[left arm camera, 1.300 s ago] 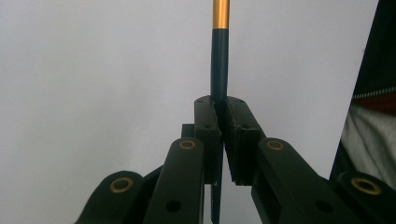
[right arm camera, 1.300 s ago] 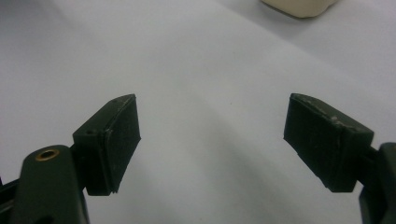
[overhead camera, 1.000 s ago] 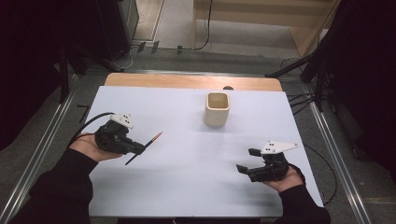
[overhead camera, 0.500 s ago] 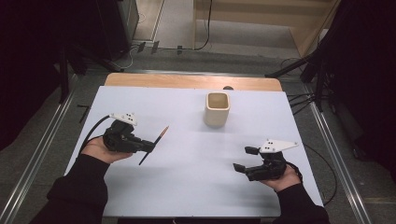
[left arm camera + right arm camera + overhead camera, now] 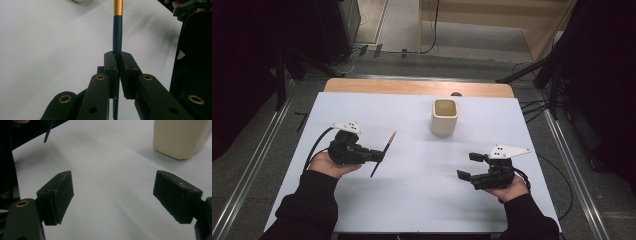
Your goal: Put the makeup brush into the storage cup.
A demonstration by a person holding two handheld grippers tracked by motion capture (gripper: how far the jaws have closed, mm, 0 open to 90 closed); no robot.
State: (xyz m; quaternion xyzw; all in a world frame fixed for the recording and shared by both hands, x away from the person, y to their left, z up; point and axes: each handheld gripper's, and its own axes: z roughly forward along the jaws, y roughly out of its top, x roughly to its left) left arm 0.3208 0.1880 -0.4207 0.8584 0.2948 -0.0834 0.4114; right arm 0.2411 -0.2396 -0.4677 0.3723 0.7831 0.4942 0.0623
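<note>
A slim dark brush with a gold band and an orange tip is clamped in my left gripper over the left half of the white table. In the left gripper view the jaws of the gripper are shut on the brush, whose handle runs straight up between them. A cream square cup stands upright at the middle back. My right gripper rests low at the front right, open and holding nothing. In its own view the gripper faces the cup.
A wooden strip borders the table's far edge. Metal rails run along both sides, and cables lie on the floor to the right. Bare white tabletop lies between the two grippers and in front of the cup.
My left gripper has shifted right, toward the table's middle, with the brush in it, and the brush now points more steeply away. The right gripper has barely moved.
</note>
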